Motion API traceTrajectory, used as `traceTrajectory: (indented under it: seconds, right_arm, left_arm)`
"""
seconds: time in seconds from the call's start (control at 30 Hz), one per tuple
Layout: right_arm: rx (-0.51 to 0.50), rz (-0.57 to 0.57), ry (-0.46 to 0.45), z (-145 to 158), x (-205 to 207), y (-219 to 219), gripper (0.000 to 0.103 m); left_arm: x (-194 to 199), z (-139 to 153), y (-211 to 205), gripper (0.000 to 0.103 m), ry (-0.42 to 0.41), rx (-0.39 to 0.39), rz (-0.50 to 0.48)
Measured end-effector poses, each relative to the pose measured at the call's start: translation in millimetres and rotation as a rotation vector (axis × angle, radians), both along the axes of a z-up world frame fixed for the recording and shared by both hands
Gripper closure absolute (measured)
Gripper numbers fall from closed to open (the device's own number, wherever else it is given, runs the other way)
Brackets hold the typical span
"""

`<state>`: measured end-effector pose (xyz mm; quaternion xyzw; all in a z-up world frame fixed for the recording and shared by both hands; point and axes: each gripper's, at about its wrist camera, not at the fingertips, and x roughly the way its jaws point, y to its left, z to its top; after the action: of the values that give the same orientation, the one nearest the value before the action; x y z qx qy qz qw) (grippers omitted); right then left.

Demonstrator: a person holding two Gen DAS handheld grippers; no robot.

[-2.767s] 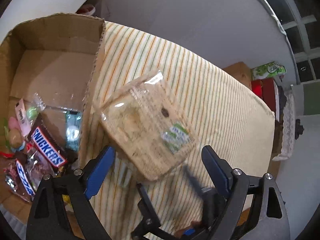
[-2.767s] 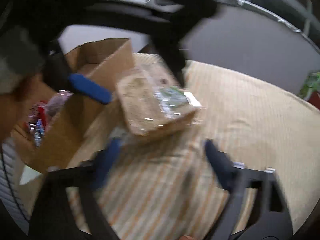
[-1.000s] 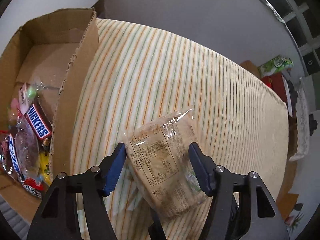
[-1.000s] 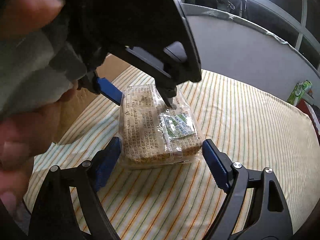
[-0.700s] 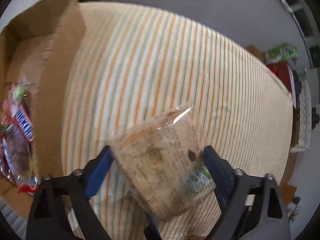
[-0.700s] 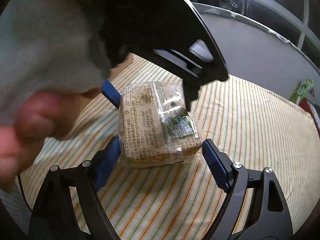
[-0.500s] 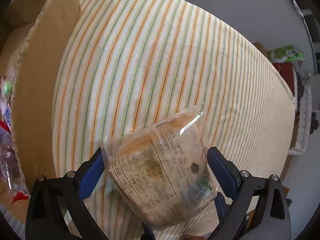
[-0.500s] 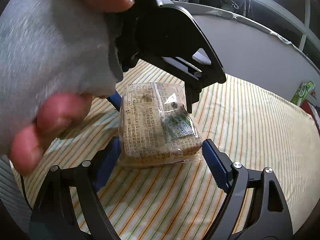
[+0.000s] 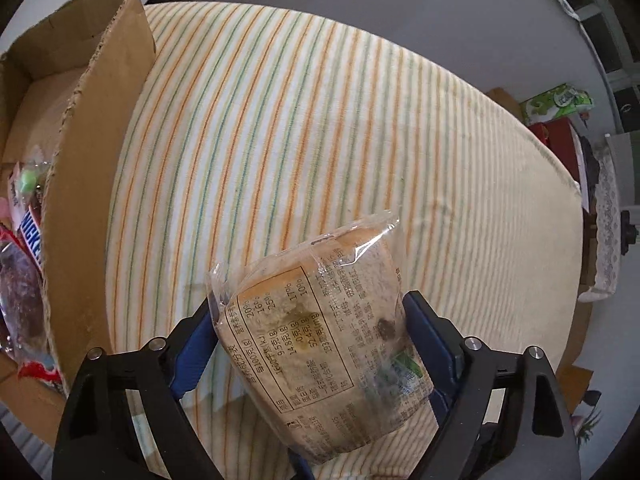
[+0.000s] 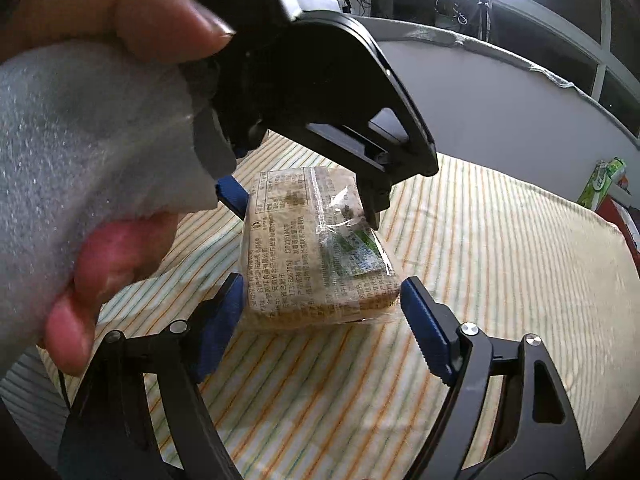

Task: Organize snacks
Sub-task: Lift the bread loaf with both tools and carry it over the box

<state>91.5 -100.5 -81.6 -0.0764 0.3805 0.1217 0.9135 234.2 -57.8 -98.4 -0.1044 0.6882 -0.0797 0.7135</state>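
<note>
A clear-wrapped bread pack [image 9: 320, 340] with a printed label sits between the blue pads of my left gripper [image 9: 310, 344], which is shut on it and holds it tilted above the striped tablecloth [image 9: 320, 120]. In the right wrist view the same pack [image 10: 312, 252] hangs from the left gripper's black frame [image 10: 320, 92] with its lower edge close to the cloth; touching cannot be told. My right gripper [image 10: 320, 320] is open, its blue pads on either side of the pack's near end, not pressing it.
An open cardboard box [image 9: 92, 152] stands at the left with Snickers bars [image 9: 32, 236] and other wrapped sweets inside. A green pack [image 9: 556, 100] and red items lie beyond the table's far right edge. A hand [image 10: 120, 240] holds the left gripper.
The left gripper opened around the pack, then closed on it again and tilted it up. The right gripper stayed open and still around the pack's near end.
</note>
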Motion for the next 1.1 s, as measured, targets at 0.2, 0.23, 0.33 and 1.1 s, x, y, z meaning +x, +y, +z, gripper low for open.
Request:
traceTrajectory:
  seconds: [0.2, 0.23, 0.33, 1.1]
  right_arm:
    - [0.002, -0.002, -0.019, 7, -12, -4, 0.022]
    - [0.006, -0.001, -0.021, 9, -15, -4, 0.022]
    - [0.011, 0.0, -0.037, 7, -24, -7, 0.022]
    - [-0.011, 0.134, -0.213, 79, -57, 67, 0.022]
  left_arm:
    - [-13, 13, 9, 0.015, -0.056, -0.009, -0.01]
    - [-15, 14, 9, 0.015, -0.066, -0.008, -0.014]
    - [-26, 24, 14, 0.015, -0.108, 0.002, -0.023]
    - [-59, 131, 126, 0.016, -0.363, -0.036, 0.072]
